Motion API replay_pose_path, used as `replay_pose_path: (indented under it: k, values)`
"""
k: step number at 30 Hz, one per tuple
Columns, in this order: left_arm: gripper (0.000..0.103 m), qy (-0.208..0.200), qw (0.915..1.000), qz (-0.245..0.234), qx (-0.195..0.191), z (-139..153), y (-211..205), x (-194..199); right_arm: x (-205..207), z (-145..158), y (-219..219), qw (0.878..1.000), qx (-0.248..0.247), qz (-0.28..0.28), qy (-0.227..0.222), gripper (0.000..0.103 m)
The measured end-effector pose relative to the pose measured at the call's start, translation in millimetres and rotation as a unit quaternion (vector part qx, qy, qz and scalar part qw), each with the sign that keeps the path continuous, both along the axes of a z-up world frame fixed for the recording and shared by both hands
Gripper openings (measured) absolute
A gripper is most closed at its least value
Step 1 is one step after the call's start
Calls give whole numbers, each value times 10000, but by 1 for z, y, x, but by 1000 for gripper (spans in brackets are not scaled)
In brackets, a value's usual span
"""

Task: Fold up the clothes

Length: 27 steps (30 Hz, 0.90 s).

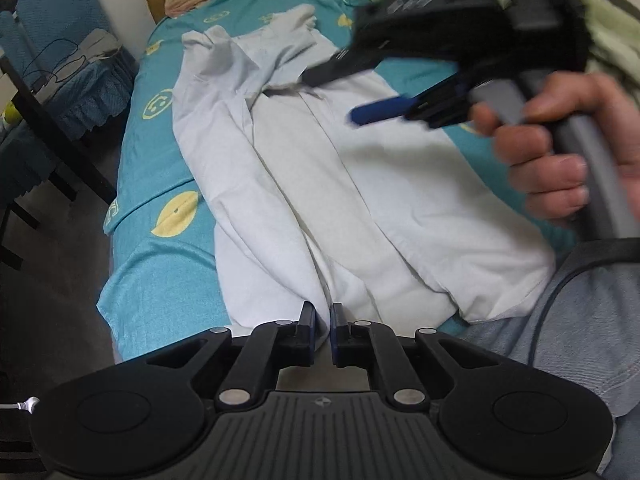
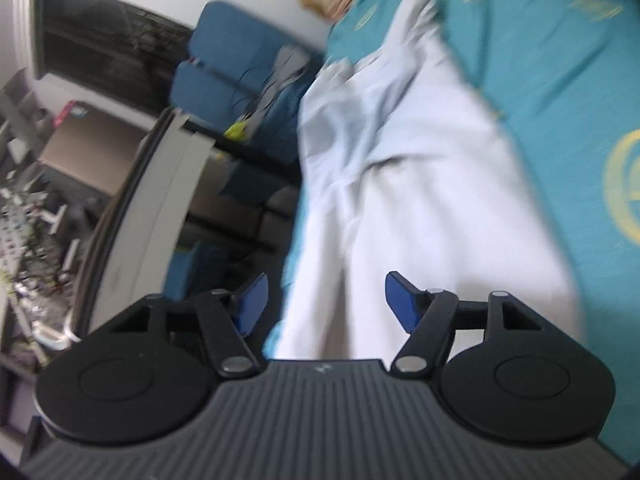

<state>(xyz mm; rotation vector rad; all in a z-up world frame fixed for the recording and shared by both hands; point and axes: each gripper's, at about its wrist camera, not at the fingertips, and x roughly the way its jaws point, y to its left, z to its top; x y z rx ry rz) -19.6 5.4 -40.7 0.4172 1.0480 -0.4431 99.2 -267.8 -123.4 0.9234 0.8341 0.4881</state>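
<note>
Pinching the near hem of the white shirt (image 1: 320, 184) with my left gripper (image 1: 323, 320), I keep its fingers drawn almost together at the garment's edge; the cloth runs right up to the tips, so I judge I have a fold of it clamped, though the grip itself is hidden behind the blue pads (image 1: 309, 322). I anchor here because the shirt lies lengthwise on the teal bedspread (image 1: 160, 248), collar end far from me, and this near edge sits at the bed's rim where it could slide off.

My right gripper (image 2: 326, 304) hangs above the shirt's middle with its jaws spread wide and nothing between them. In the left wrist view my right hand (image 1: 560, 148) is wrapped round its handle, the tool tipped toward the far side of the garment. The right view is smeared, so I cannot say exactly which seam it faces. I hold it open and above the fabric so it can come down on a fresh edge, probably the side or sleeve, for the next fold.

One sleeve (image 1: 224, 92) is bunched along the shirt's left side, near the bed's edge, so the folding looks only partly done. A green blanket (image 1: 608, 28) is heaped beyond.
</note>
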Motion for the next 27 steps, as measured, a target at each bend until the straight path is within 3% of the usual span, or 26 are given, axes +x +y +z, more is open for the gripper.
replay_pose_path:
  k: [9,11,12,13,16,20,23,25,27]
  values:
    - [6,143,9967,364,-716,35,31,3,49,-32,66,9964,230,704,415,58]
    - [6,243,9958,375,-799,33,32,4,54,-35,76,9956,129,820,442,43]
    - [6,333,9958,312,-800,29,31,5,56,-36,80,9954,29,858,430,24]
    - [4,444,9954,253,-805,24,29,6,55,-33,82,9957,-171,838,369,13]
    - [4,867,9932,167,-764,-1,21,10,47,-21,75,9957,-760,511,158,7]
    - [6,976,9922,188,-753,-15,16,17,43,-18,66,9919,-1217,345,143,7]
    - [29,1092,9888,362,-950,-15,24,27,36,-15,64,9869,-1485,583,230,10]
    - [51,1047,9859,589,-1162,-10,34,33,22,-6,57,9850,-1637,515,204,11]
    - [67,944,9819,852,-1400,-6,44,41,4,5,45,9826,-1782,475,204,13]
